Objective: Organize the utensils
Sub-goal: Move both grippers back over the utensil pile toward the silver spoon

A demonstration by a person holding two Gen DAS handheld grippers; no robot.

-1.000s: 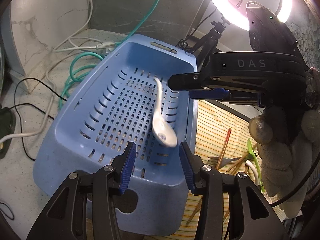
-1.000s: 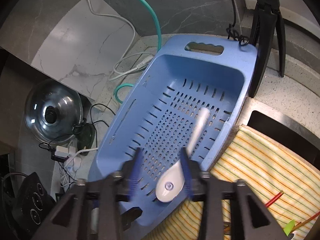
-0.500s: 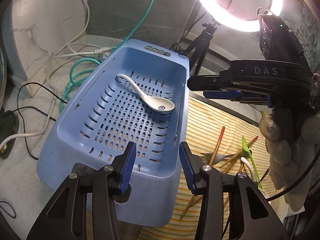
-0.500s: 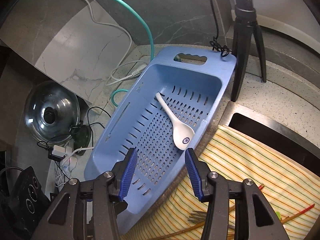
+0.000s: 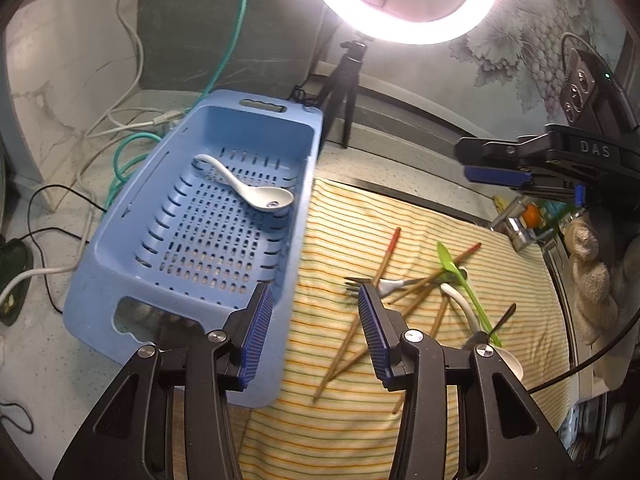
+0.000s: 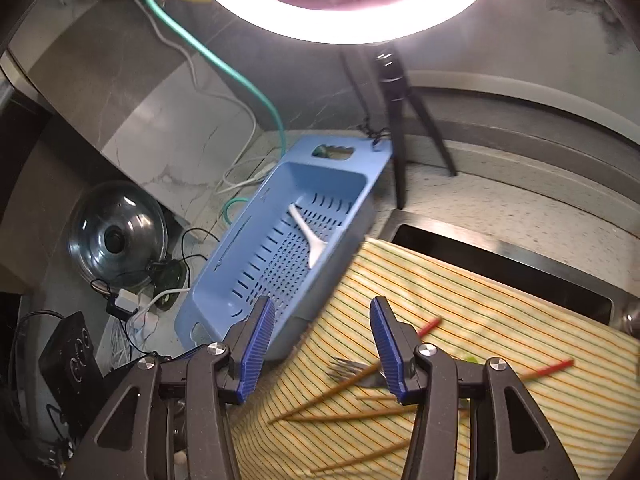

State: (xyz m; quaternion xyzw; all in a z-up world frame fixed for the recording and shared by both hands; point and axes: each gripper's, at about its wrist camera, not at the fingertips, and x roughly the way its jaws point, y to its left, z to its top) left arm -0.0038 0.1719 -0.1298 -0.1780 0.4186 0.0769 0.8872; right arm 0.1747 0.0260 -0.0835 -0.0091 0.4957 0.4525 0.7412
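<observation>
A white ceramic spoon (image 5: 256,192) (image 6: 311,240) lies inside the blue slotted basket (image 5: 132,240) (image 6: 224,264), toward its far right side. On the yellow striped cloth (image 5: 360,420) (image 6: 480,320) lie red-tipped chopsticks (image 5: 386,256), a metal fork (image 5: 362,283), a green plastic utensil (image 5: 466,288) and another white spoon (image 5: 464,304). My left gripper (image 5: 316,332) hangs open and empty over the basket's near right corner. Open and empty too, my right gripper (image 6: 322,344) is above the cloth's edge near the fork (image 6: 348,368); it also shows at the right edge of the left wrist view (image 5: 496,176).
A ring light on a black tripod (image 5: 346,92) (image 6: 394,92) stands behind the basket. Cables (image 5: 128,152) trail left of it, beside a pot lid (image 6: 116,236) and power plugs (image 6: 128,300). A dark sink opening (image 6: 500,264) lies beyond the cloth. A gloved hand (image 5: 592,276) holds the right gripper.
The white spoon dropped from between the right gripper's fingers and settled in the basket. Both grippers pulled back, up and to the right, bringing the cloth with its utensils into view.
</observation>
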